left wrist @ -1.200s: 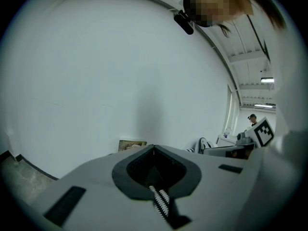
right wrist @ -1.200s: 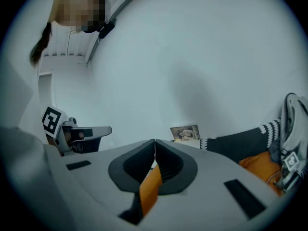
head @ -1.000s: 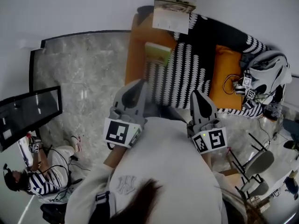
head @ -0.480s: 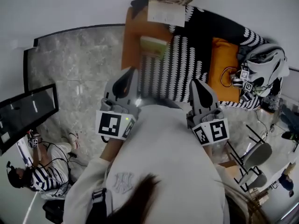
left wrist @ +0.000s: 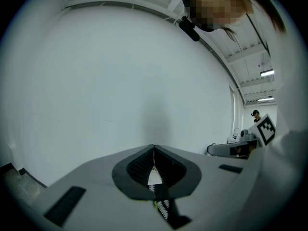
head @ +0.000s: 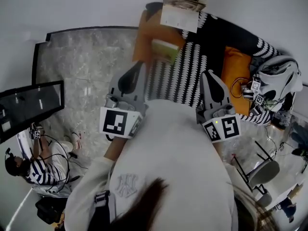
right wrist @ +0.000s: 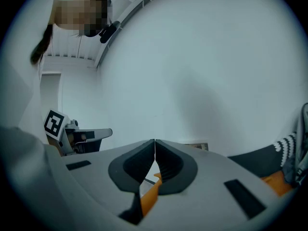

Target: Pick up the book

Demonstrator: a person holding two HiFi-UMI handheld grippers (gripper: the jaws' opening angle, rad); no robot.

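We see the left gripper (head: 138, 70) with its dark, ribbed fingers (left wrist: 139, 166) pressed together at the tips, and the right gripper (head: 208, 76) with its fingers (right wrist: 169, 166) likewise together; neither clamps anything. The book (head: 165, 50), a thick block with a yellow-green cover, lies on the smooth orange sofa (head: 146, 32) at about 1 o'clock from the left gripper, well apart from it. At the book's 4 o'clock, a black-and-white zigzag blanket (head: 192, 76) drapes the seat. At its 12 o'clock, a pale flat print (head: 183, 12) leans against the wall.
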